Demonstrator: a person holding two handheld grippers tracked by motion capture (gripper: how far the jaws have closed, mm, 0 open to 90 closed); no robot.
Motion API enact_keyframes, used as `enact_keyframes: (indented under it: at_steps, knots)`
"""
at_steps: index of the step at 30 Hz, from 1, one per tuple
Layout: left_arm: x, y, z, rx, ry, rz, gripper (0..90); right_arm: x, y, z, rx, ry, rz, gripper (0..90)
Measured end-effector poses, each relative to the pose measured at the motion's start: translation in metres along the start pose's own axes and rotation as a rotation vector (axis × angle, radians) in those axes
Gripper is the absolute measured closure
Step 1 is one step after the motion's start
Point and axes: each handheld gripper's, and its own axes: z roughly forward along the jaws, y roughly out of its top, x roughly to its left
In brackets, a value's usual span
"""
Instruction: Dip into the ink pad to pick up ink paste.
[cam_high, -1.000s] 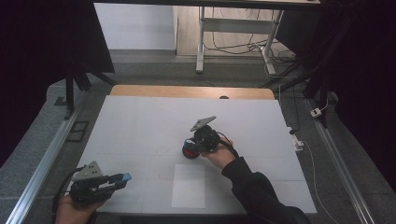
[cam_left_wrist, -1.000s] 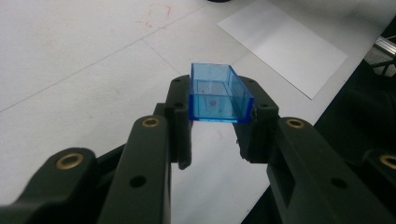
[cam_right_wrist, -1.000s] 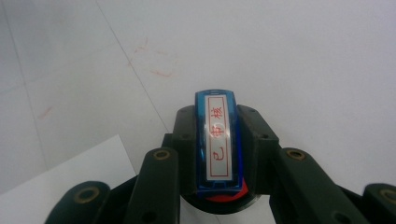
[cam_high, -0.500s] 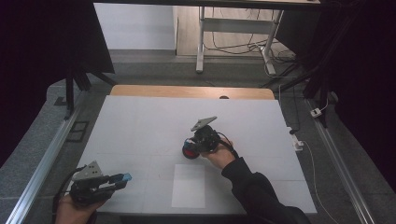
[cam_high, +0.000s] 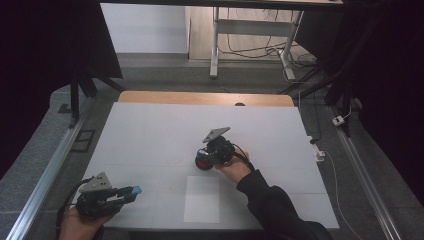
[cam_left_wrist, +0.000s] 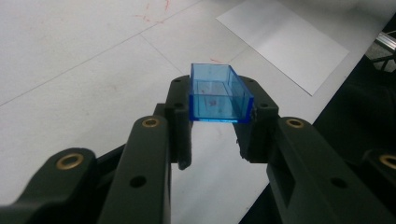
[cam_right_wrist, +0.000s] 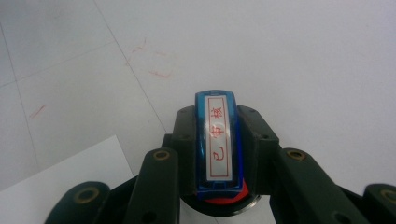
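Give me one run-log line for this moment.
left gripper: shut on blue cap | right gripper: shut on stamp | white paper: flat on table

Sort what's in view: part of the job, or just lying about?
Job:
- blue cap, clamped in the left gripper
- stamp with red characters on its label, clamped in the right gripper
- white sheet on the table, likely for stamping

Lying about:
- desk frame and cables on the floor behind
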Motion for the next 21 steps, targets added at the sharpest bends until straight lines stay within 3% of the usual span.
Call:
enact_keyframes:
  at_steps: [14, 21]
  knots:
    - [0.0027, -0.0012, -0.0020, -0.019, -0.033, -0.006, 68.6, -0.0014, 0.0006, -0.0012, -0.001, 0.001, -0.011, 70.2]
    - [0.0034, -0.0012, -0.0021, -0.022, -0.038, -0.010, 68.6, -0.0016, 0.0037, -0.0083, -0.036, 0.005, 0.004, 70.2]
